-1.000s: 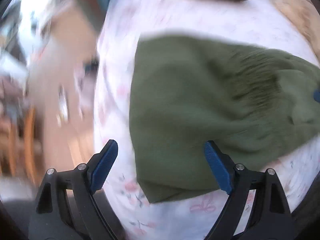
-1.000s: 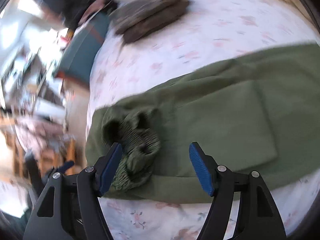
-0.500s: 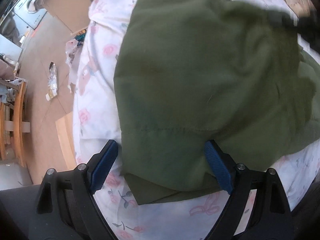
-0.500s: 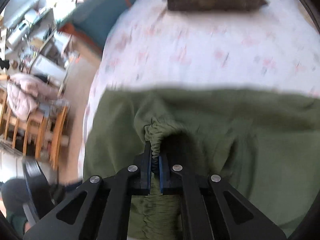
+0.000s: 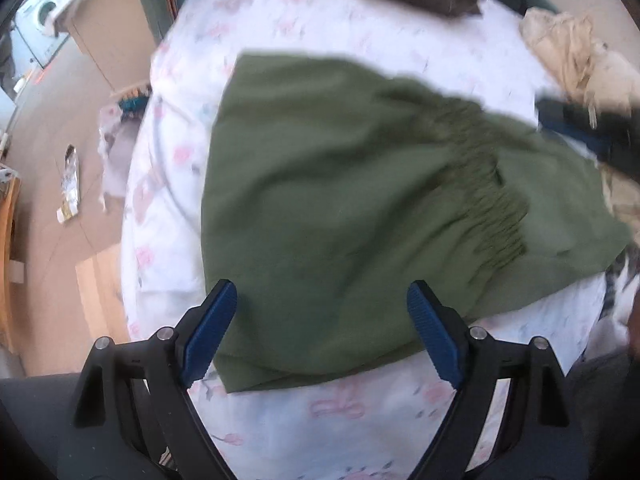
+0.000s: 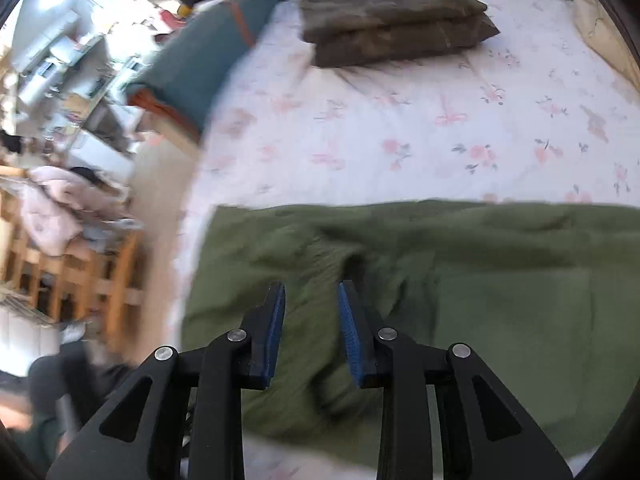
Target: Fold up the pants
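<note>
Where half a second ago its blue pads were clamped on the gathered waistband, the right gripper (image 6: 311,330) now has its fingers parted by a narrow gap with nothing between them. The left gripper (image 5: 322,334) stands wide apart, as before, over the near edge of the cloth and grips nothing.

The olive-green pants (image 5: 352,208) lie flat on the floral bedsheet (image 6: 400,136), released. The elastic waistband (image 5: 484,184) has been carried over onto the leg fabric, so one fold appears complete; judging by the length left, at least one more fold is probably required.

In the right wrist view the garment's long axis runs left to right across the bed, parallel to the near edge. The waistband sits on top of the stack, ahead of the right gripper. The squared-off end of the stack lies toward the bed's left side.

Beyond the pants, a folded brown garment (image 6: 392,20) rests further up the sheet, well apart.
</note>
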The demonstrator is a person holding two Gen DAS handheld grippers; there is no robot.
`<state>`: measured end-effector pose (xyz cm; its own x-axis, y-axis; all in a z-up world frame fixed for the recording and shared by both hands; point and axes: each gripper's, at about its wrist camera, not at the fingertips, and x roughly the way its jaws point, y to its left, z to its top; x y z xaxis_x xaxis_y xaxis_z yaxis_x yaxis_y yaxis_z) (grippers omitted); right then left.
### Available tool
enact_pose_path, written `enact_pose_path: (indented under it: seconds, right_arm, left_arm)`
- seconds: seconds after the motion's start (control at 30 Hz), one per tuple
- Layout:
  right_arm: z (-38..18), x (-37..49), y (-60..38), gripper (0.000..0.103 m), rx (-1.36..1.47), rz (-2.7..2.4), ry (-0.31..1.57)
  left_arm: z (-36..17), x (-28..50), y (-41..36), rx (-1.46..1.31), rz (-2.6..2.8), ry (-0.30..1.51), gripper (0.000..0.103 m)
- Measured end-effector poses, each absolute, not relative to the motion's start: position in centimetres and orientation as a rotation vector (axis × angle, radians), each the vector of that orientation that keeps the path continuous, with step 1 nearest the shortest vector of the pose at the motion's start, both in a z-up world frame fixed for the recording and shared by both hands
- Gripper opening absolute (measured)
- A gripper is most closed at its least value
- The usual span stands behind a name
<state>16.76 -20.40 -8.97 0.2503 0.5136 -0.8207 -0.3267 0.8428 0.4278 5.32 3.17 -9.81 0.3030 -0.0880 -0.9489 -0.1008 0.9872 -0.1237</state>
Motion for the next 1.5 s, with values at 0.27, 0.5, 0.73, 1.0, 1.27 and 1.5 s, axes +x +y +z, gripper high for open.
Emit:
enact_pose_path:
  seconds: [0.27, 0.5, 0.73, 1.0, 1.27, 1.5]
  right_arm:
    - [-17.7, 14.8, -17.1, 0.016, 0.144, 0.483, 1.348]
    - [-14.1, 12.1, -21.6, 0.028, 0.389, 0.394, 1.232]
    - [-17.6, 3.6, -31.0, 0.073, 0.871, 0.206, 1.202]
    - [-21.0, 3.9, -42.0, 0.073, 1.049, -0.18, 0.985]
    - [-19.6, 8.4, -56.9, 0.07, 1.131, -0.564, 0.741]
    - [-18.2, 15.0, -62.6, 0.045, 0.949, -0.612, 0.829]
  left_arm:
    - [-8.4, 5.6, 3.4, -0.185, 0.077, 1.214, 0.084]
    - [-8.5, 5.9, 2.0, -0.121, 0.019, 1.174, 0.083]
    - [-10.2, 9.3, -0.2, -0.218, 0.029, 1.178, 0.083]
    - [-14.9, 10.7, -1.2, -0.219, 0.133, 1.278, 0.082]
    - [-15.6, 11.3, -1.3, -0.21, 0.138, 1.305, 0.082]
    - [-15.9, 11.5, -1.4, -0.2, 0.122, 1.304, 0.082]
